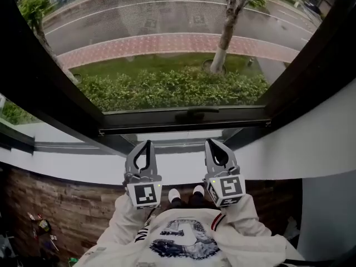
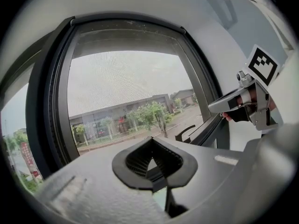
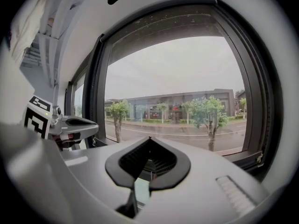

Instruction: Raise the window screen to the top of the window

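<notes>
left gripper (image 1: 147, 147) closed, right gripper (image 1: 214, 145) closed, facing window screen (image 2: 121, 78)

Counts:
- 2 grippers: left gripper (image 1: 147, 144), right gripper (image 1: 212, 143)
- 2 marker cubes: left cube (image 1: 146, 194), right cube (image 1: 229, 187)
- 1 window (image 1: 183, 128)
- 1 window screen (image 1: 161, 7)
- 1 handle (image 1: 196, 113)
- 2 trees outside: left tree (image 1: 34, 1), right tree (image 1: 227, 35)
- 2 shoes: left shoe (image 1: 174, 195), right shoe (image 1: 198, 191)

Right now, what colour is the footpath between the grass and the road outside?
Reddish-brown brick paving. The footpath shows best in the head view.
</notes>
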`<state>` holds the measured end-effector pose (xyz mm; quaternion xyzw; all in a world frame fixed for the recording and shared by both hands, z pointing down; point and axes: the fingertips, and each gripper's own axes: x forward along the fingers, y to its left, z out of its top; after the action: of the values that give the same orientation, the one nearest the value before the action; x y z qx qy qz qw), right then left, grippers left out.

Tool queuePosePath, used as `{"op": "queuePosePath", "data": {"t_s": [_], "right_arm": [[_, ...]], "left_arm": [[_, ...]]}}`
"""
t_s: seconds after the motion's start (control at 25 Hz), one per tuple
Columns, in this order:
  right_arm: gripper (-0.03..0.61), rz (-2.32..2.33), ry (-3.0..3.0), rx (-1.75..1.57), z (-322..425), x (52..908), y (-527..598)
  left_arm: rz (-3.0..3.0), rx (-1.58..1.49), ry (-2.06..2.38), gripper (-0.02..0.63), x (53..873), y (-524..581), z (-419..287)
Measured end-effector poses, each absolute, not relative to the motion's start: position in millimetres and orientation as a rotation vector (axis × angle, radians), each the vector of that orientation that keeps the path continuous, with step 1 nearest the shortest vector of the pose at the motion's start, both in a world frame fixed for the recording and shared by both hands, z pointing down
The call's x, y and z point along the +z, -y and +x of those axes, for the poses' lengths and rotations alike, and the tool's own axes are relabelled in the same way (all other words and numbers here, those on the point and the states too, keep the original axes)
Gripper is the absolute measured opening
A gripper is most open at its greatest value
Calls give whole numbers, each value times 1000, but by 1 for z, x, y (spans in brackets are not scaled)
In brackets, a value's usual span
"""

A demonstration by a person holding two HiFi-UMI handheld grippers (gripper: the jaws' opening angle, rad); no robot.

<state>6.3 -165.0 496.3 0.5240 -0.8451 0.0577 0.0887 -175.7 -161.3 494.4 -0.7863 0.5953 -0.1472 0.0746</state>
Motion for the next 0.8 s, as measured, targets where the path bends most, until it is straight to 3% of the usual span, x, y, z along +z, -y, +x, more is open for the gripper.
{"op": "queuePosePath", "data": {"t_s": [0.16, 0.4, 0.44, 0.48, 0.52, 0.68, 0.8], "right_arm": [[6, 1533, 2514, 184, 22, 504, 178], [118, 1360, 2487, 149, 33, 524, 192], [162, 1296, 2476, 127, 32, 532, 192], [202, 1226, 2461, 104, 31, 541, 190], [243, 1154, 2435, 80, 31, 552, 189], [304, 920, 2241, -80, 43, 595, 187], [304, 797, 2059, -273, 55, 620, 194]], "left_arm": [[-2330, -445, -1862, 5, 498, 173, -172], [-2273, -616, -1844, 5, 519, 189, -158], [-2277, -695, -1803, 40, 531, 191, -154], [-2291, -777, -1754, 136, 543, 192, -149], [-2303, -859, -1704, 167, 556, 192, -145], [-2221, -1200, -1472, 222, 595, 189, -140], [-2086, -1395, -1299, 235, 615, 193, -143]]}}
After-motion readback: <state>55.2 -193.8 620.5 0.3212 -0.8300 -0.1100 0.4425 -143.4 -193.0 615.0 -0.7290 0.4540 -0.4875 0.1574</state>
